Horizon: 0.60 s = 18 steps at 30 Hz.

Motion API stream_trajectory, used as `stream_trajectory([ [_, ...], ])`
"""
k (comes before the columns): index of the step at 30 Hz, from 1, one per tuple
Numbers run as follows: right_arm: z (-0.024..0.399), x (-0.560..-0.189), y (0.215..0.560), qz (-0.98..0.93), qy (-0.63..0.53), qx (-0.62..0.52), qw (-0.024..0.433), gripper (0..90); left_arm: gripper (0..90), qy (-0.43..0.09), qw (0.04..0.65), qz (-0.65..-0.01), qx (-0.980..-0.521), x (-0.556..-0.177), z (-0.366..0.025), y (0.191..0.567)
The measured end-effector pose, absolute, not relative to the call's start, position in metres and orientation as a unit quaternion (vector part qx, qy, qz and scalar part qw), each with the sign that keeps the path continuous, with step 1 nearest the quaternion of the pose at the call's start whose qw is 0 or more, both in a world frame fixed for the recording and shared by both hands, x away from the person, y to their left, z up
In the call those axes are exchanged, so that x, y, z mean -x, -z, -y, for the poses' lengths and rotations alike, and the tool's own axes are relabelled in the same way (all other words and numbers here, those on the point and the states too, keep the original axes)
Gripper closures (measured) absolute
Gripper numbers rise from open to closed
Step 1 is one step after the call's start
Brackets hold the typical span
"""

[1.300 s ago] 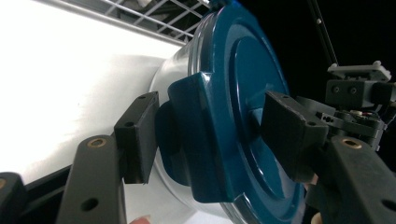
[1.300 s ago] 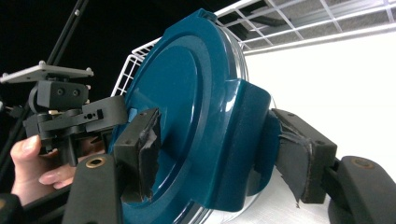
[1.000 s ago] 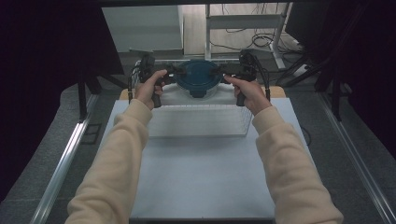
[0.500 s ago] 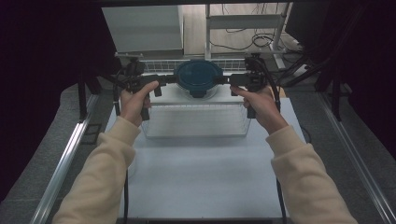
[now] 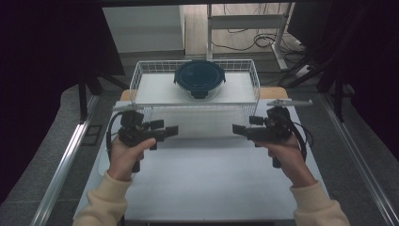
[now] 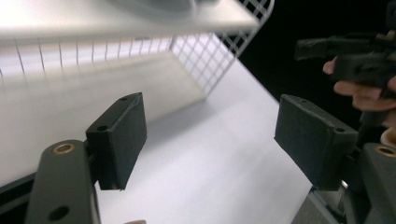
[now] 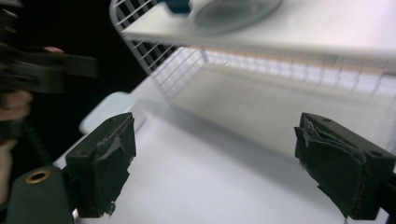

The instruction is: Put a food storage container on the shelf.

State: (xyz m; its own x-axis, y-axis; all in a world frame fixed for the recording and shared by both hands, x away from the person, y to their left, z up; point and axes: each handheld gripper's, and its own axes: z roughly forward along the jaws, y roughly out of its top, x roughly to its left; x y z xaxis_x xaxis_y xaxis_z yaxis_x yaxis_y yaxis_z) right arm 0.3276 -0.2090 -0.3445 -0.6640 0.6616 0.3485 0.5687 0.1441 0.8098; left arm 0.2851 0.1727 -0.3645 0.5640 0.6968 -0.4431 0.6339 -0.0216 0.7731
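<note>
A round clear container with a dark blue lid sits inside a white wire basket at the back of the white table. My left gripper hovers in front of the basket's left half, pointing right. It is open and empty, and in the left gripper view its jaws stand wide apart. My right gripper faces it from the right and is also open and empty. The basket mesh and the blurred container lie beyond the right jaws.
Metal rails run along both sides of the table. Behind the basket stand a metal frame leg and cables on the floor. A broad bare stretch of the white table lies between the basket and the person.
Both grippers were at the container's sides over the basket. They have let go and drawn back toward the person, and the container stays in the basket.
</note>
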Motion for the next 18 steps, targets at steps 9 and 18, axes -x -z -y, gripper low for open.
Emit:
stream_trajectory([
  [9, 0.234, -0.281, 0.393, -0.775, -0.479, -0.407, 0.075, 14.9, 26.5, -0.053, 0.486, -0.463, -0.739, -0.244, -0.172, 0.414],
  [18, 0.234, -0.266, 0.426, -0.787, -0.452, -0.415, 0.066, 16.3, 26.8, -0.055, 0.458, -0.463, -0.757, -0.228, -0.173, 0.437],
])
